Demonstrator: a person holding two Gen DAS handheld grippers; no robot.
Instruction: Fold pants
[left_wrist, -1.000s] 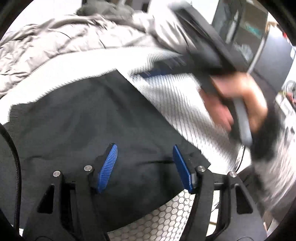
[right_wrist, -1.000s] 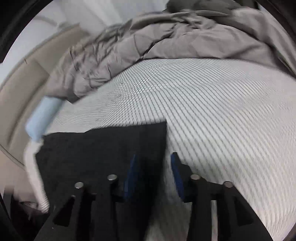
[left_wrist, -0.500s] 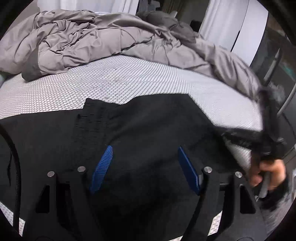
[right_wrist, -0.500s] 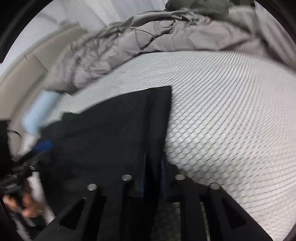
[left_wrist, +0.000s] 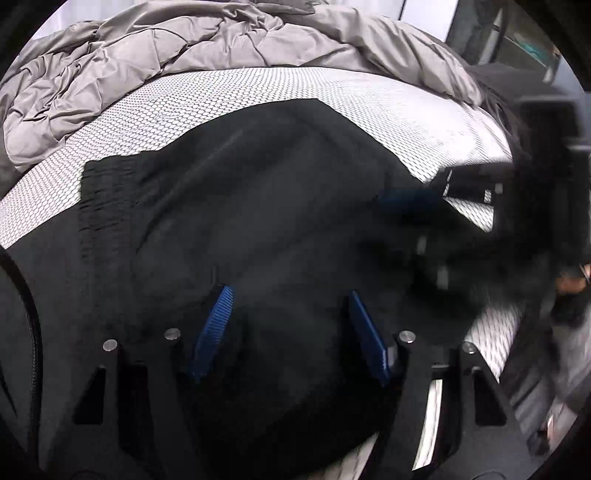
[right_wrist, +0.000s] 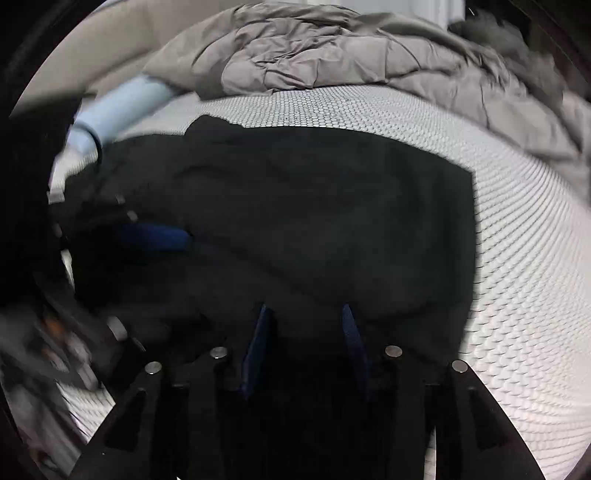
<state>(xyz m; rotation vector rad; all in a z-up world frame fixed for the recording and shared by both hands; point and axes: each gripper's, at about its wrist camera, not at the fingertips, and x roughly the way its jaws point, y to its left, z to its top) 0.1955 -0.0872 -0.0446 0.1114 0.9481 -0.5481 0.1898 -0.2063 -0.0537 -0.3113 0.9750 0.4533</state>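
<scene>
Right now both grippers sit low over the black pants (left_wrist: 258, 229), which lie spread on the white honeycomb-mesh mattress (left_wrist: 229, 96).

Left gripper (left_wrist: 288, 328): jaws roughly half spread, blue pads clear of each other, dark cloth showing in the gap below them. Jaws have just been narrowing a bit. No pinch on the fabric that I can see.

Right gripper (right_wrist: 304, 343): jaws part open, narrower gap than the left, and they have just been opening. Pants fabric lies under and between the pads, pads not pressing on it.

Each gripper shows up in the other's camera, blurred, at the near side edge of the pants. A hand (left_wrist: 570, 291) is partly visible at the far right of the left view.

Pants edges: right edge runs straight with bare mesh beyond it, plenty of room there. Ribbed waistband (left_wrist: 107, 192) sits at the left in the left view. A far corner ends on open mesh.

Further back: pale blue roll (right_wrist: 122, 107) just off the far left corner of the pants. Behind that, a crumpled grey duvet (right_wrist: 332, 59) piled along the far side, apart from the pants.

No readable writing or labels.
</scene>
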